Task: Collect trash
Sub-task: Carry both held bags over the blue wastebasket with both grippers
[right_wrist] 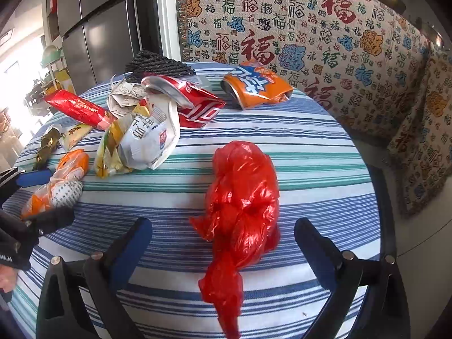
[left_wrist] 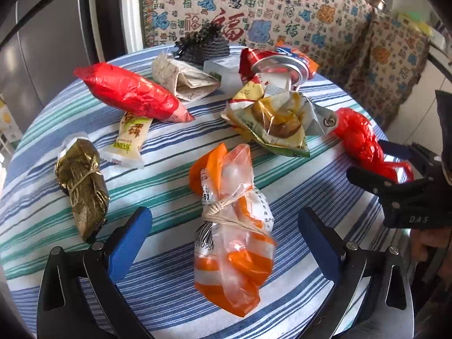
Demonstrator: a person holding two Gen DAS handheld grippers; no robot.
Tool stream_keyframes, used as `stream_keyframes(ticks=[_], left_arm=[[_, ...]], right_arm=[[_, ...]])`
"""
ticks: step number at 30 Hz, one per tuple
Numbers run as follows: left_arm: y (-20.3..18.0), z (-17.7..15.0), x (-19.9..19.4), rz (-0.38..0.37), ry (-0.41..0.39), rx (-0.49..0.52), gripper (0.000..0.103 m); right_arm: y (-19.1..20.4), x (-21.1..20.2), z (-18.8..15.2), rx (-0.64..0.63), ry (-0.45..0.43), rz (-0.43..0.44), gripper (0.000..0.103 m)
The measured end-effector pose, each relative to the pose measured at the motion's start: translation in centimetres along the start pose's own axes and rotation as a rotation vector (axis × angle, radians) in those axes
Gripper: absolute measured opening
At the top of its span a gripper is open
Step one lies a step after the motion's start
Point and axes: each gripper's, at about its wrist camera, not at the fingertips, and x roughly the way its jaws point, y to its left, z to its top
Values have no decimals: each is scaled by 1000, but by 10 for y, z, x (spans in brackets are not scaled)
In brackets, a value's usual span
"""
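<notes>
left gripper [left_wrist: 224, 234] fingers wide, straddling orange-white bag [left_wrist: 234, 243] | right gripper [right_wrist: 223, 237] fingers wide, straddling red bag [right_wrist: 243, 206]

Patterned throw [right_wrist: 325, 36] behind striped table [right_wrist: 310, 147].

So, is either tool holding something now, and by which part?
Nothing is held. The left tool is open around the orange bag; the right tool is open around the red bag.

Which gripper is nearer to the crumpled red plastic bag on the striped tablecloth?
Right. The right gripper is open with the red plastic bag between its fingers; the left gripper straddles the orange-and-clear bag, off to the side.
</notes>
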Motion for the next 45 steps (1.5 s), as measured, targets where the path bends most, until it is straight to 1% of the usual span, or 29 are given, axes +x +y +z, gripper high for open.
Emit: stream_keyframes(ticks=[1, 2, 3, 4, 5, 6, 7, 9, 14, 17, 20, 30, 35, 41, 45], left_arm=[[-2, 0, 0, 17, -3, 15, 93], [-4, 0, 1, 25, -2, 25, 88], [-6, 0, 1, 31, 2, 31, 78], [-7, 1, 1, 32, 4, 33, 62], [-6, 0, 1, 22, 3, 33, 51], [-6, 0, -1, 17, -2, 32, 48], [-4, 0, -4, 9, -9, 27, 48], [-2, 0, -9, -10, -23, 15, 47], [-3, 1, -20, -56, -53, -1, 47], [-12, -1, -27, -84, -67, 12, 47], [-26, -2, -31, -120, -78, 28, 47], [-88, 4, -51, -204, -134, 110, 47], [-123, 7, -60, -267, -147, 133, 47], [-167, 10, -69, -323, -151, 192, 47], [-202, 18, -74, -369, -158, 240, 47]], right_arm=[[-1, 1, 0, 6, 2, -5, 97], [-2, 2, 1, 11, 4, -2, 80], [-4, 4, 1, 17, 13, 10, 53], [-6, 5, 0, 27, 26, 16, 41], [-8, 2, 1, 31, 18, 11, 39], [-11, -1, 1, 46, 14, 33, 37], [-13, -6, 1, 57, 9, 51, 36], [-14, -16, 0, 57, -5, 53, 32], [-22, -39, -1, 86, -12, 91, 32], [-29, -51, -8, 111, -4, 114, 31], [-39, -66, -18, 127, -9, 114, 31], [-72, -121, -49, 171, -51, 56, 31], [-90, -144, -64, 205, -79, 24, 31], [-121, -170, -80, 248, -110, -43, 31], [-156, -188, -94, 293, -120, -113, 31]])
